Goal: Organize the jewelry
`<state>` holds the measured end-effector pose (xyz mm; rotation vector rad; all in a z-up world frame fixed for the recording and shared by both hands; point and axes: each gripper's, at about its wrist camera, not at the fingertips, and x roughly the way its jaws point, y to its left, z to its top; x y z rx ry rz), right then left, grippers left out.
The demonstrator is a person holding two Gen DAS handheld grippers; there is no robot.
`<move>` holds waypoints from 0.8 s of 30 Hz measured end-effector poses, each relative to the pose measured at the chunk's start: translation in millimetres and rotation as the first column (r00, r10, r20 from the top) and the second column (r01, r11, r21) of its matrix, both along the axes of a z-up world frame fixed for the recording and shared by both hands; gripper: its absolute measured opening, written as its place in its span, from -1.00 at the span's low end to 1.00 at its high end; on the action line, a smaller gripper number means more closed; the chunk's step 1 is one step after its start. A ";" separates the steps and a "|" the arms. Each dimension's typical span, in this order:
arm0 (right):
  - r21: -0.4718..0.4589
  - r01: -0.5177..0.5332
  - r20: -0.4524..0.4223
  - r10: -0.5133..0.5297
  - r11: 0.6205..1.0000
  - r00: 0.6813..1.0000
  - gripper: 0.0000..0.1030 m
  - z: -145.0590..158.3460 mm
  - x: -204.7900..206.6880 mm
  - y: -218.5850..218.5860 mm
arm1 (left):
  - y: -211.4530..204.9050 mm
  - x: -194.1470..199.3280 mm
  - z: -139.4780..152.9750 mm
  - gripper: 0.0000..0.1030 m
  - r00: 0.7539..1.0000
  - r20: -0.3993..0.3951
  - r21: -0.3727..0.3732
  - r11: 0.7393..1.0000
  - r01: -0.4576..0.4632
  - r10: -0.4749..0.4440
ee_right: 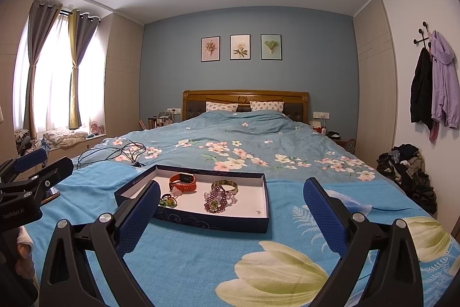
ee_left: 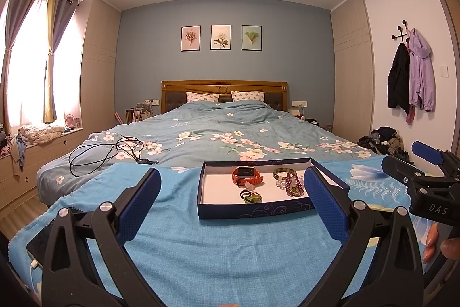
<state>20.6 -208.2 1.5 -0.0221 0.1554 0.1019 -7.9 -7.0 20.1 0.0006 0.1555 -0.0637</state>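
Observation:
A shallow dark blue box tray point(ee_left: 253, 211) with a white inside lies on a light blue blanket at the foot of the bed; it also shows in the right wrist view point(ee_right: 212, 222). In it lie an orange smartwatch point(ee_left: 247, 175) point(ee_right: 183, 182), a gold bangle point(ee_left: 284, 172) point(ee_right: 224, 185), a purple beaded piece point(ee_left: 294, 186) point(ee_right: 215, 199) and small rings point(ee_left: 250, 196) point(ee_right: 168, 200). My left gripper point(ee_left: 232, 186) is open and empty in front of the tray. My right gripper point(ee_right: 231, 199) is open and empty, to the tray's right.
A black cable point(ee_left: 106, 154) lies on the floral duvet behind the tray to the left. A phone point(ee_left: 43, 242) lies at the blanket's left edge. Clothes are piled on the floor at the right point(ee_right: 408, 171). A window bench point(ee_left: 43, 134) runs along the left.

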 end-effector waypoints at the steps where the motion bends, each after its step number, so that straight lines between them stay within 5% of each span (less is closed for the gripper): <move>1: 0.001 -0.001 -0.001 0.001 1.000 1.000 0.87 0.0 -0.2 -0.3 | -0.2 0.4 0.0 0.90 1.000 -0.001 0.001 1.000 0.000 0.000; 24: 0.006 -0.003 -0.005 0.003 1.000 1.000 0.87 -0.2 -1.8 -3.5 | -0.2 -2.0 -1.1 0.90 1.000 -0.003 -0.001 1.000 0.000 0.000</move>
